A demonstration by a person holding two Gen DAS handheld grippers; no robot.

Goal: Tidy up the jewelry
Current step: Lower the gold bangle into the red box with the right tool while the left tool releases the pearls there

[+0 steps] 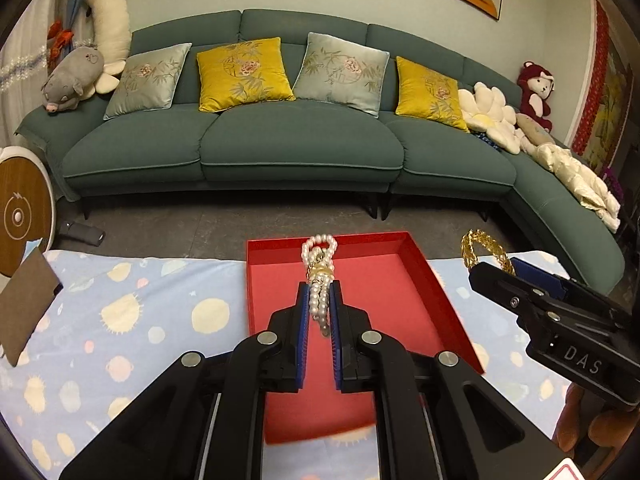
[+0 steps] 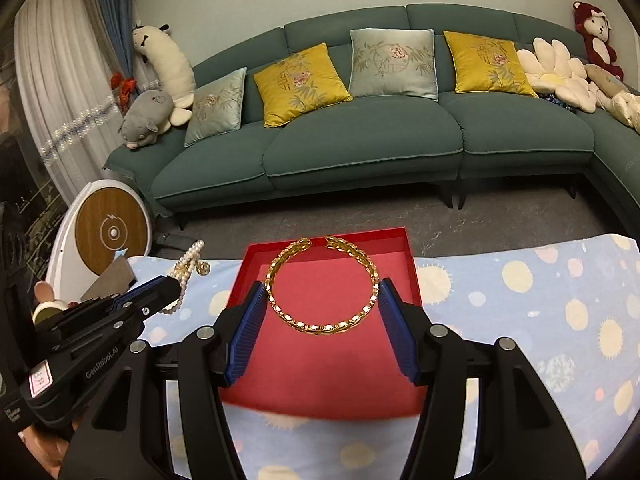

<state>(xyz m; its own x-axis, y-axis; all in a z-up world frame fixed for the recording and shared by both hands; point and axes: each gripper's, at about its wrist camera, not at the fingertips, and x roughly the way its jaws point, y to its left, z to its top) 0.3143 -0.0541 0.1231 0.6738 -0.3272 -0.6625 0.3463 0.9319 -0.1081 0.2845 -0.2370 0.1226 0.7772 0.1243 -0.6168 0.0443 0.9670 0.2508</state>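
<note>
My left gripper (image 1: 320, 292) is shut on a white pearl bracelet (image 1: 319, 258) with gold links, held in the air above an open red box (image 1: 436, 296). The right wrist view shows my right gripper (image 2: 322, 290) clamped on a gold chain bangle (image 2: 320, 322), its blue pads pressing the bangle's two sides above the same red box (image 2: 412, 276). The bangle's open ends point away from me. Each gripper appears in the other's view: the left gripper (image 2: 172, 286) with the pearl bracelet (image 2: 186, 264) at the left, the right gripper (image 1: 496, 268) with the bangle (image 1: 480, 246) at the right.
The box lies on a table covered by a light blue cloth (image 1: 132, 312) with pale dots. A brown card (image 1: 24, 304) rests at its left edge. Beyond the table are a grey floor and a long green sofa (image 1: 296, 144) with cushions and plush toys. A round white-and-wood device (image 2: 108, 232) stands at the left.
</note>
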